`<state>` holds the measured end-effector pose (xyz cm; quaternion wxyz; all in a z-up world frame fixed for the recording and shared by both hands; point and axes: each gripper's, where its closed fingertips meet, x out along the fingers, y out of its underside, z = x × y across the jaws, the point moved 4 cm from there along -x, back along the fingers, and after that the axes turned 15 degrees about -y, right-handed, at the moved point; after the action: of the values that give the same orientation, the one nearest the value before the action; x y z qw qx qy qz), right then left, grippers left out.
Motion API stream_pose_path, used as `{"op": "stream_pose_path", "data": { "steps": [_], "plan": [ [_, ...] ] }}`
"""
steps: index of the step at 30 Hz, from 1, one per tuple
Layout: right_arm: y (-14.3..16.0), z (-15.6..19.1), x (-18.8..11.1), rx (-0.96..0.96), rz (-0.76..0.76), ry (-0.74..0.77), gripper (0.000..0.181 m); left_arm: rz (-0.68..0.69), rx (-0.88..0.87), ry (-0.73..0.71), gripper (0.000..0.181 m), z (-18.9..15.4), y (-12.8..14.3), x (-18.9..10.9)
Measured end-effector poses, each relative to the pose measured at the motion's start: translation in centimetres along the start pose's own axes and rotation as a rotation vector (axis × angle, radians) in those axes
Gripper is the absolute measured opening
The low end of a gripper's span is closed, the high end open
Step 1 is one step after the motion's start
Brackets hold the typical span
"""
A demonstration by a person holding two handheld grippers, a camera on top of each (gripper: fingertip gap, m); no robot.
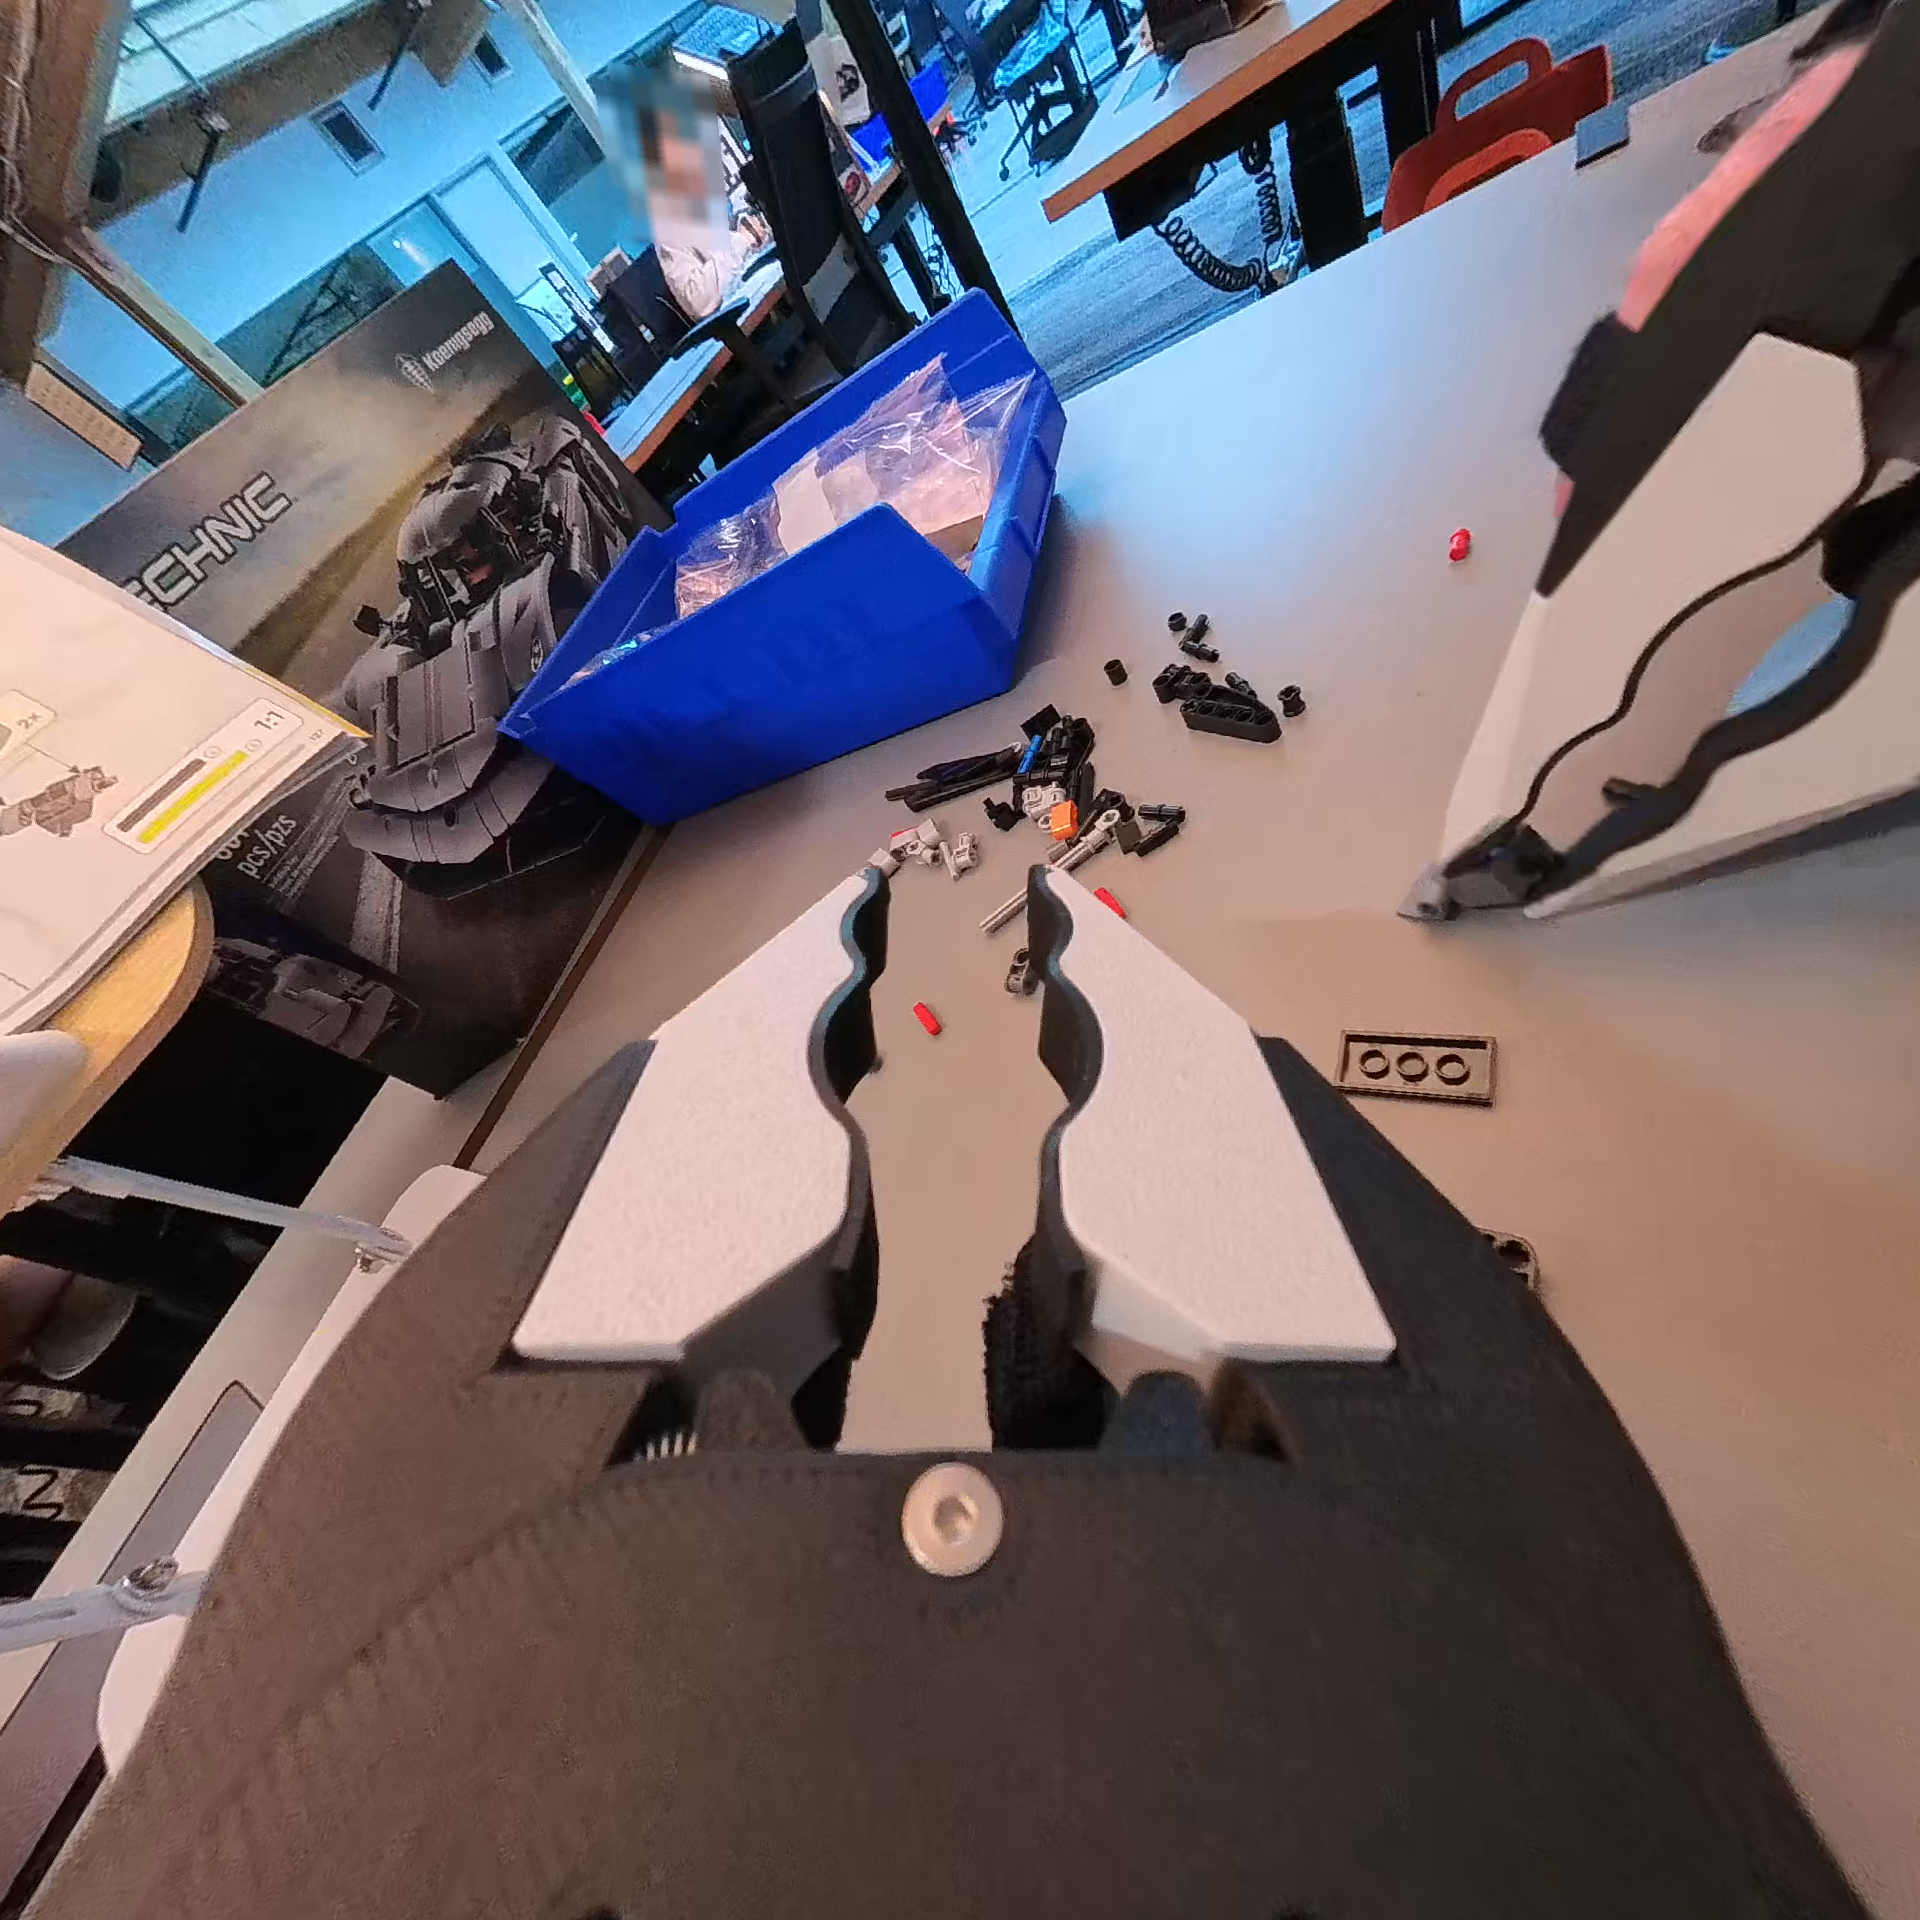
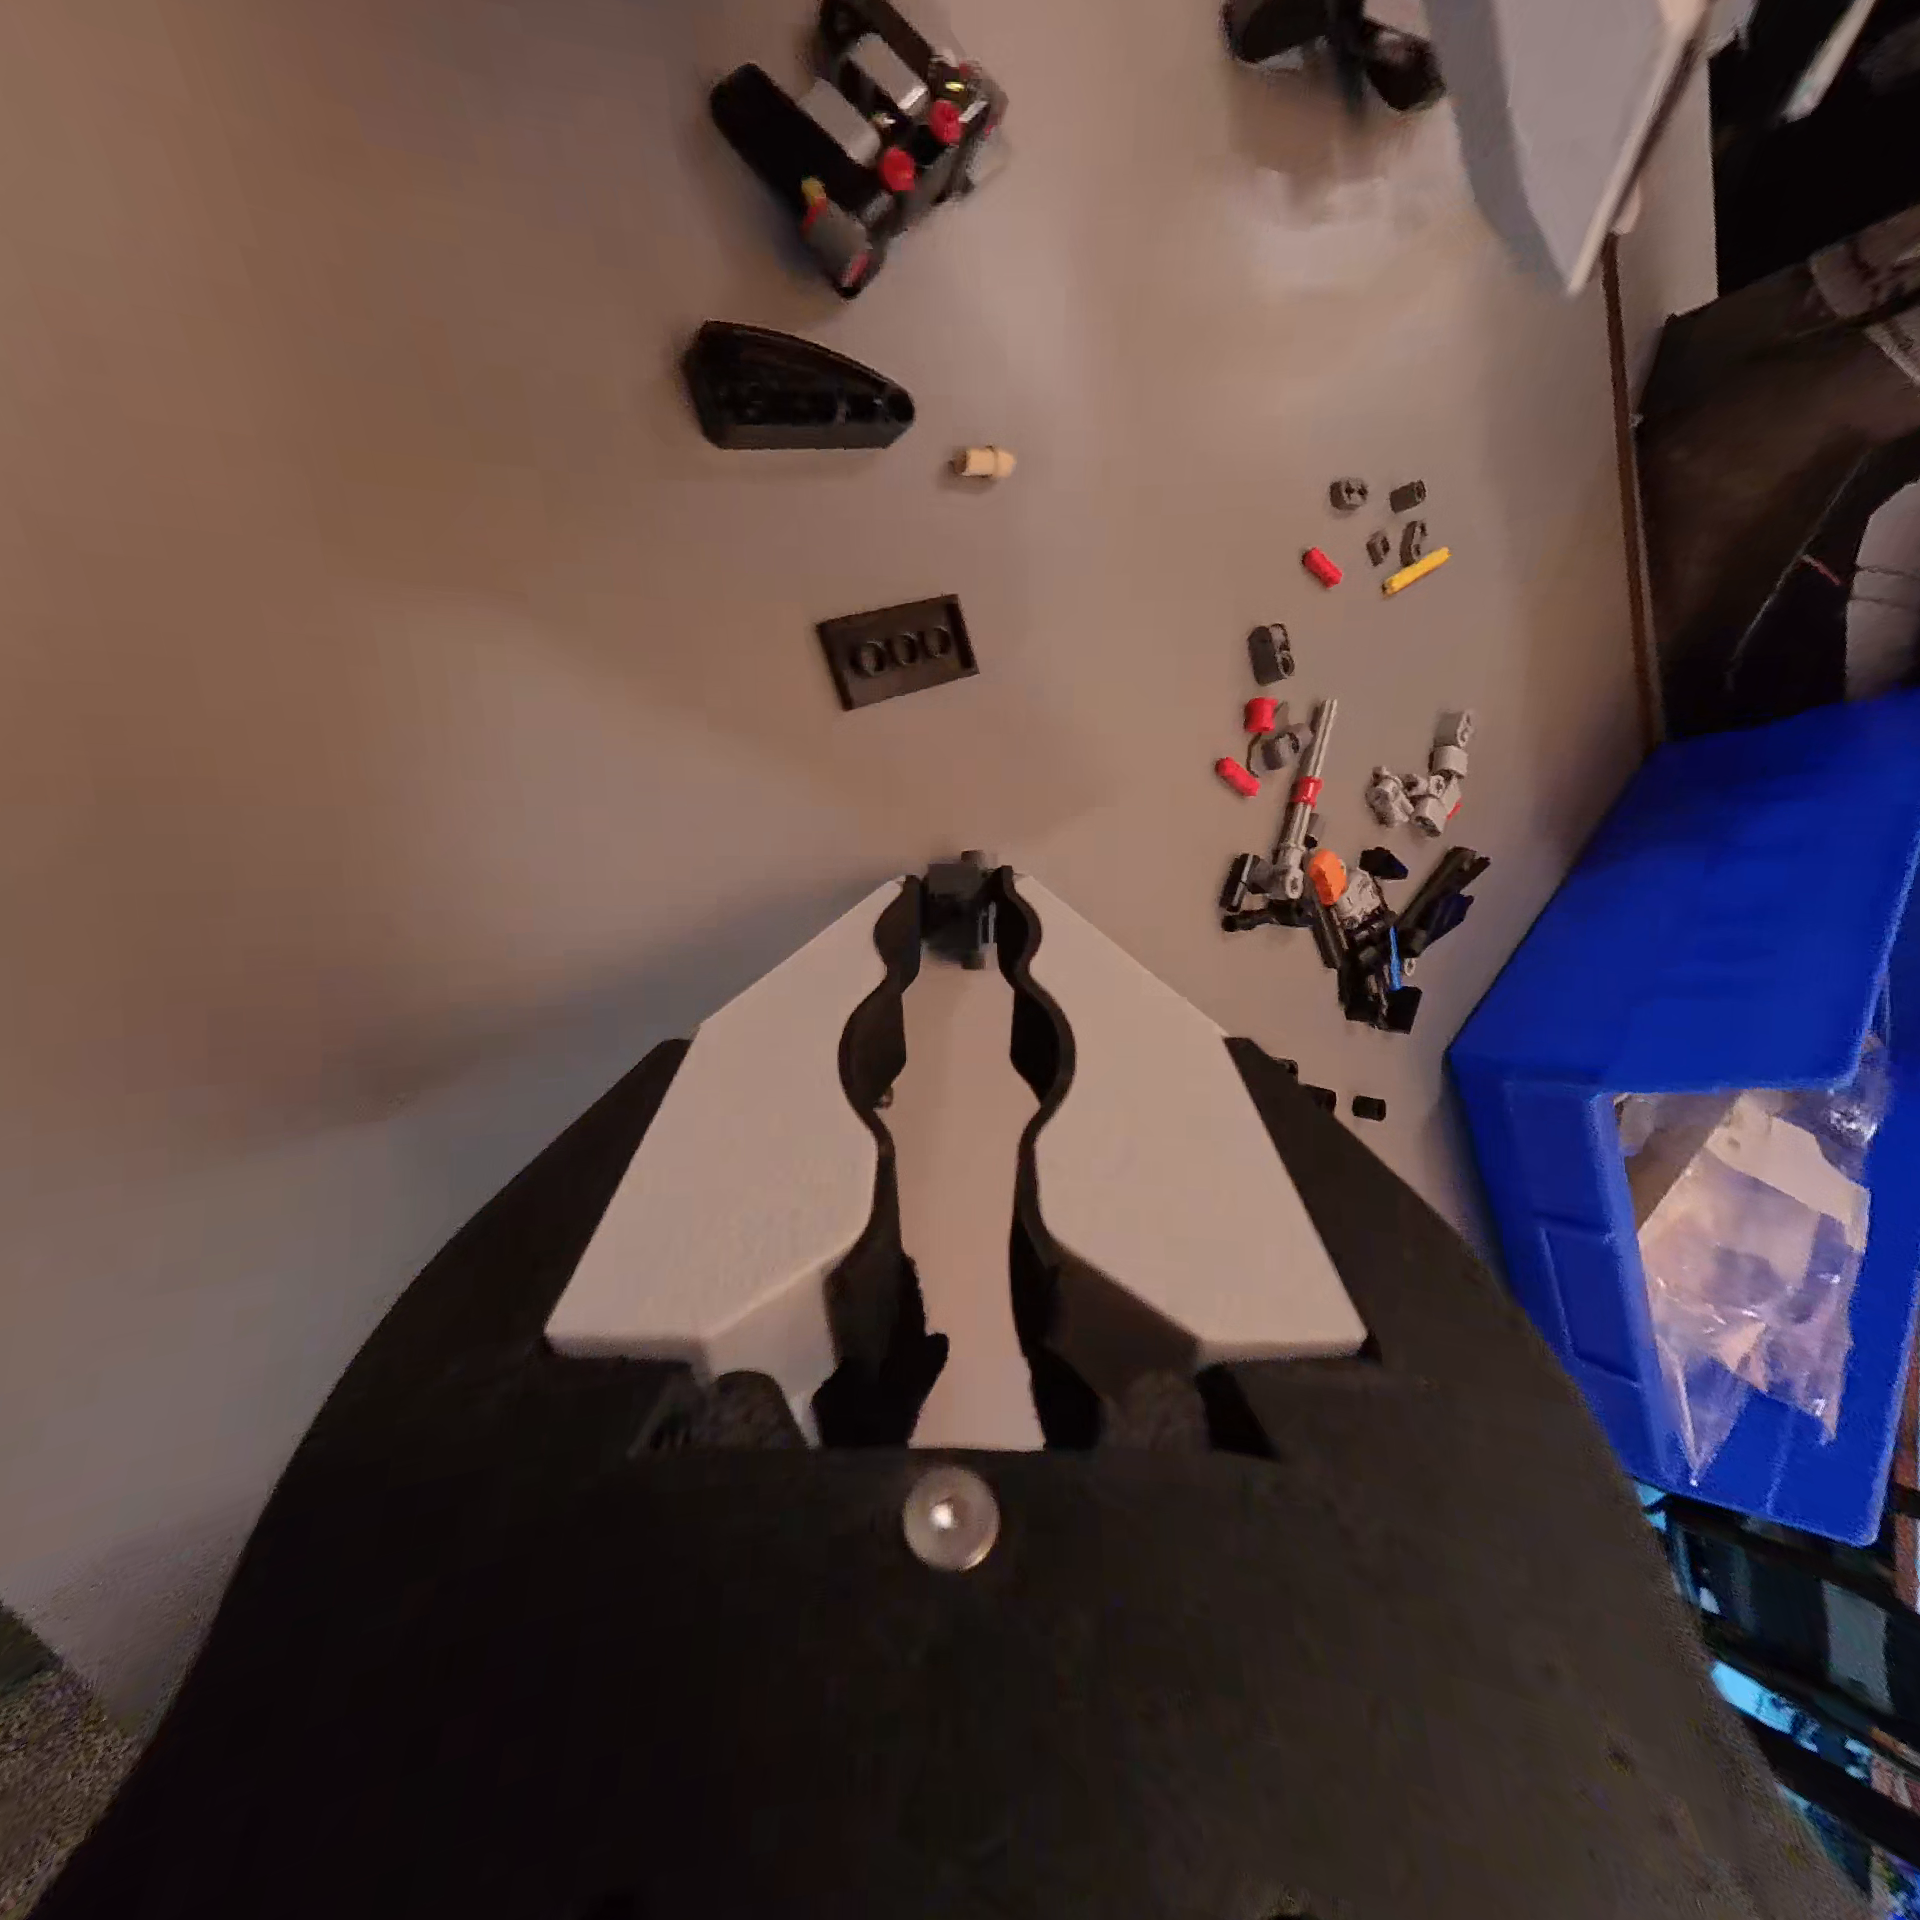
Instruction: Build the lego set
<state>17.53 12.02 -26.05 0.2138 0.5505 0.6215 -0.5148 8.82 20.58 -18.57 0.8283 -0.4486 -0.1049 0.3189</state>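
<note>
Right tongs pinch a small dark grey piece at their tips, just above the desk — left tongs hang parted, gripping nothing. Loose parts lie scattered beside the blue bin; a black plate sits apart.

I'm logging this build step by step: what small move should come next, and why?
Probably carry the small dark piece, pinched in the right hand-held gripper, toward the half-built black block; the left hand-held gripper hangs open and empty.
</note>
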Motion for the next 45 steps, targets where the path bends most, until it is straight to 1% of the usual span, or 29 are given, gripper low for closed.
{"op": "stream_pose_path", "data": {
  "steps": [2, 3, 5, 9, 12, 14, 17, 21, 24, 30, 33, 35, 36, 42, 45],
  "plan": [
    [-0.1, 0.6, 0.1, -0.023, 0.016, -0.008, 0.018, 0.002, 0.002, 0.006, 0.025, -0.1, 0.0, 0.0],
    [-0.2, 0.9, 0.0, -0.029, 0.015, -0.011, 0.017, 0.003, 0.003, 0.01, 0.024, -0.2, 0.0, 0.0],
    [-0.4, 1.2, -0.4, -0.017, 0.002, -0.029, 0.025, 0.005, 0.004, 0.018, 0.022, -0.4, 0.0, 0.0],
    [-0.8, 1.4, -2.1, 0.001, -0.063, -0.076, 0.025, 0.005, -0.001, 0.011, 0.022, -0.2, -0.1, 0.0],
    [-0.6, 0.6, -3.5, 0.076, -0.147, -0.091, 0.025, 0.016, -0.008, -0.007, 0.022, 0.2, 0.0, 0.0],
    [-0.1, -0.6, -4.3, 0.146, -0.2, -0.066, 0.024, 0.013, -0.016, -0.002, 0.022, 0.2, 0.0, -0.1],
    [0.6, -1.7, -4.8, 0.199, -0.213, -0.035, 0.024, 0.006, -0.006, 0.075, 0.014, -0.8, 0.0, -0.2],
    [0.3, -2.4, -4.5, 0.204, -0.243, -0.003, 0.022, 0.0, 0.059, 0.14, 0.005, -2.5, -0.1, -0.3],
    [0.8, -3.4, -3.6, 0.249, -0.272, 0.043, 0.021, -0.008, 0.081, 0.161, 0.003, -3.3, -0.2, -0.3],
    [3.0, -5.7, -2.9, 0.437, -0.456, 0.111, 0.022, -0.008, 0.074, 0.167, 0.002, -3.3, -0.2, -0.3],
    [3.5, -6.0, -2.9, 0.468, -0.515, 0.153, 0.022, -0.005, 0.074, 0.173, 0.001, -3.5, -0.1, -0.3],
    [4.0, -6.1, -2.4, 0.495, -0.517, 0.146, 0.022, -0.005, 0.074, 0.177, 0.001, -3.6, -0.1, -0.3],
    [4.0, -6.2, -2.4, 0.506, -0.514, 0.143, 0.025, -0.003, 0.075, 0.179, 0.001, -3.6, -0.1, -0.2],
    [3.9, -6.1, -2.2, 0.487, -0.504, 0.147, 0.024, -0.002, 0.067, 0.163, 0.0, -3.2, 0.1, -0.2],
    [4.0, -6.3, -2.6, 0.504, -0.538, 0.152, 0.023, -0.001, 0.057, 0.16, 0.0, -3.0, 0.1, -0.2]
  ]
}}
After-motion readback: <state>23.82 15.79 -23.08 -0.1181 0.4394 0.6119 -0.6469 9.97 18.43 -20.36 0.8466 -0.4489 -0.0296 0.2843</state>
